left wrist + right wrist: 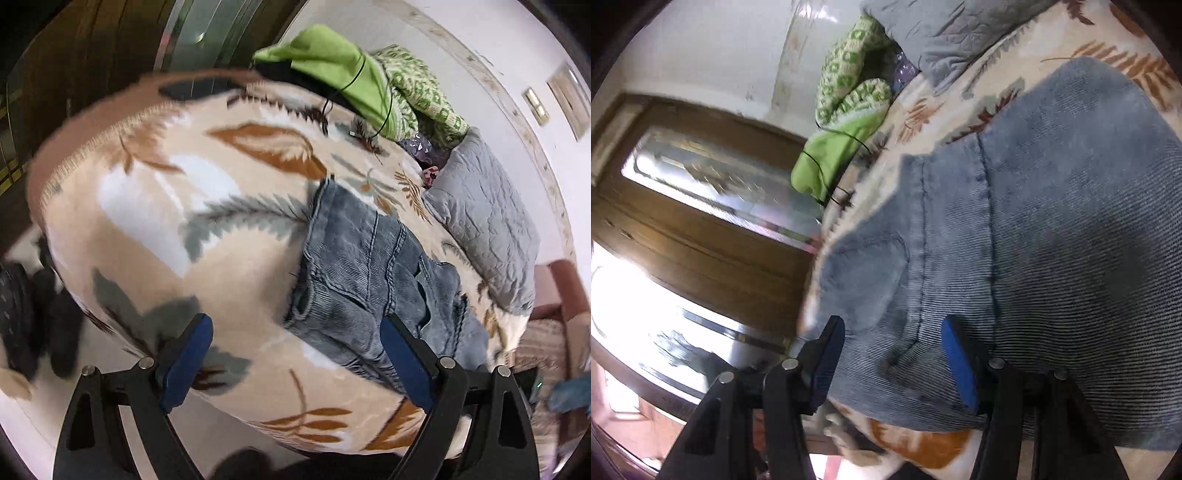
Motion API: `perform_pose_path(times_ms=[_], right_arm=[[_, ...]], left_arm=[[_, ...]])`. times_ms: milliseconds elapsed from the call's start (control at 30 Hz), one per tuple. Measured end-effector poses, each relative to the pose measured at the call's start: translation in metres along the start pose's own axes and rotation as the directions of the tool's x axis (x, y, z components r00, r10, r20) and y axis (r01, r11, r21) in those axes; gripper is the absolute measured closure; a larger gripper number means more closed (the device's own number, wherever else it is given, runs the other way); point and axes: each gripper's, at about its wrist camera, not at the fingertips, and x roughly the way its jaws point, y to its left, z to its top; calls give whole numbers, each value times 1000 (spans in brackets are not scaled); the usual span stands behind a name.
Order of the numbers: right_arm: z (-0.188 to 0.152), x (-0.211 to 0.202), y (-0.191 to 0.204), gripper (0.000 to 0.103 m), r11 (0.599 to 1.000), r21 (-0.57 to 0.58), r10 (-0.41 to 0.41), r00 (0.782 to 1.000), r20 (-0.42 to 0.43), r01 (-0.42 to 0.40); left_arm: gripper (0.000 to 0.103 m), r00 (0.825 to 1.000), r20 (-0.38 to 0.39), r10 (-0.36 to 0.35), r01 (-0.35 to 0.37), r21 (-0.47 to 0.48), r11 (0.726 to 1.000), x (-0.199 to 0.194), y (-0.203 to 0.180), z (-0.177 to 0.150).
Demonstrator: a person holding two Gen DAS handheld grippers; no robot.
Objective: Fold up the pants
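Note:
Blue-grey corduroy pants lie in a folded heap on a bed covered by a beige leaf-print blanket. In the left wrist view my left gripper is open above the blanket, its right finger near the heap's near edge, holding nothing. In the right wrist view the pants fill the frame. My right gripper is open just over the cloth, jaws apart on either side of a seam, not pinching it.
A green cloth and a green-white patterned cloth lie at the head of the bed beside a grey quilted pillow. A thin black cable crosses the green cloth. A wooden door stands beyond the bed edge.

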Motion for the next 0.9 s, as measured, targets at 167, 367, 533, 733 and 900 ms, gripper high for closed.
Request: perform_pose_path(times_ms=[167,367,533,733,900], right_arm=[[-1,4,-1,44,999,-29,23,1000,-19,-23],[-1,0,-6,44,998,-23,53,998,-30,-54],[-1,-1,-6,41,997,-35,64,997,-39,-66],[0,0,1,38,997,-56,56,997,-47,-59],[-3,-14,26,38,983,-183,28,999,44,-20]], left_arm=[[11,993,-97,-65,55,-96,994,27,-6,-4],[29,989,-127,-79,62,-137,989,50,-16,-2],[51,990,-113,-78,61,-147,987,52,-16,2],[82,993,-92,-77,67,-112,991,56,-24,0],[89,997,-8,-72,72,52,996,35,-58,4]])
